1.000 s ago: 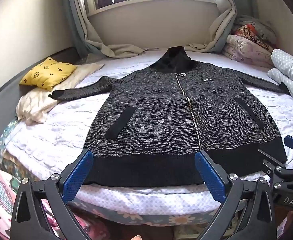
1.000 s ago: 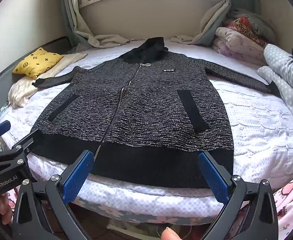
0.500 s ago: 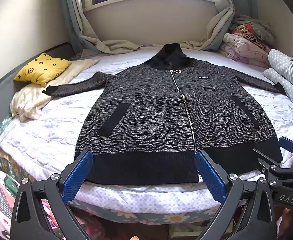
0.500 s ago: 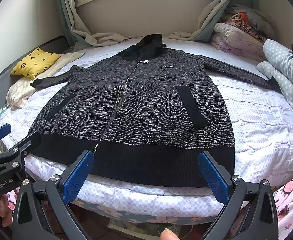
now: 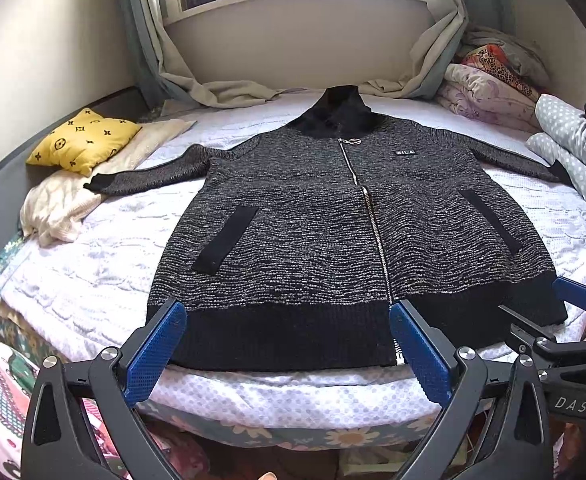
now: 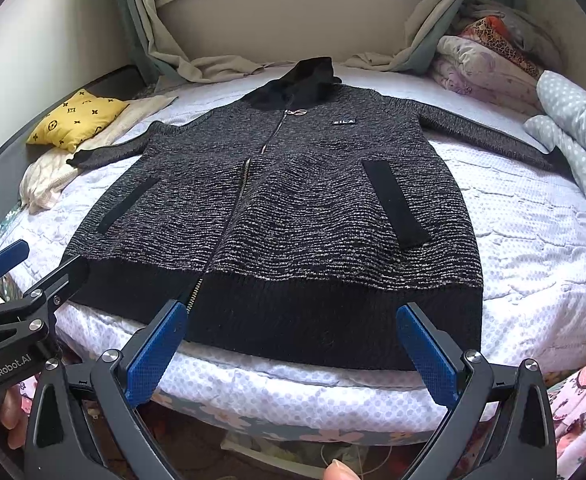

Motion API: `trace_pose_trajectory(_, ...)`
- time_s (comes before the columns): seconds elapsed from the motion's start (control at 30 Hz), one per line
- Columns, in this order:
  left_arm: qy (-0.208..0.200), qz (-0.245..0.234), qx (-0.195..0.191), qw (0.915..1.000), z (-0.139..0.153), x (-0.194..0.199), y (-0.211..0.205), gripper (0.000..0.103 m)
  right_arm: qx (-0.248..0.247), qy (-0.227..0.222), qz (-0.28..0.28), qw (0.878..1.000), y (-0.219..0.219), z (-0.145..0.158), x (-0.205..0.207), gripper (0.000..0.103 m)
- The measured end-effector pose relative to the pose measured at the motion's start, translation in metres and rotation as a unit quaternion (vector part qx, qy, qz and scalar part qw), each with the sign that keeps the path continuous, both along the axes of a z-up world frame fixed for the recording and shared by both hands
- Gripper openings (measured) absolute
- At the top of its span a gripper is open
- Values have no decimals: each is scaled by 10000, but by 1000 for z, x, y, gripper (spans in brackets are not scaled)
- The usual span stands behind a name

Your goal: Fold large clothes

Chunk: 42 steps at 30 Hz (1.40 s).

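Both the left hand-held gripper (image 5: 287, 346) and right hand-held gripper (image 6: 291, 346), jaws released, have drawn back slightly from the zipped jacket (image 5: 345, 232) lying flat on the bed (image 5: 93, 264) (collar at 12 o'clock), so folding hasn't begun.

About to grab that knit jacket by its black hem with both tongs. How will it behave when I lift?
The jacket looks like thick, soft knit, so it will probably droop and sag between the left tongs and right tongs. It seems fairly heavy for a garment. The spread sleeves would likely trail and drag across the quilt.
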<state>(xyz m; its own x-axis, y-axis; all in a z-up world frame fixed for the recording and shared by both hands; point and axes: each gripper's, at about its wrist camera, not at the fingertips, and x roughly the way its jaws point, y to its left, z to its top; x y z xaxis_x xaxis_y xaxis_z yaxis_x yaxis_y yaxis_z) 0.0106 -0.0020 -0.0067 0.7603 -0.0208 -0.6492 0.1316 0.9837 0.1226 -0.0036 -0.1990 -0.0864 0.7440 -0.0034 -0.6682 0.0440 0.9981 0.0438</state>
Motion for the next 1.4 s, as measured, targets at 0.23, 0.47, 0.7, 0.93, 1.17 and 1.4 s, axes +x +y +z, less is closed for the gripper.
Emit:
trace_pose_trajectory(0.23, -2, 11, -19, 10000, 0, 0, 1, 103, -2, -15, -16, 10000, -1, 1, 1, 103)
trace_pose_trajectory(0.47, -6, 12, -9, 10000, 1, -1, 2, 103, -14, -16, -25, 10000, -2, 2, 1, 103)
trace_pose_trajectory(0.7, -26, 23, -7, 10000, 2, -1, 2, 103, -16, -12, -28, 10000, -4, 3, 1, 103)
trace_pose_trajectory(0.93, -32, 31, -1, 10000, 2, 0, 4, 103, -8, -15, -42, 10000, -8, 3, 1, 103)
trace_pose_trajectory(1.17, -37, 27, 9, 10000, 3, 1, 4, 103, -5, -14, -46, 10000, -7, 3, 1, 103)
trace_pose_trajectory(1.4, -30, 27, 6, 10000, 3, 1, 4, 103, -6, -11, -46, 10000, -8, 3, 1, 103)
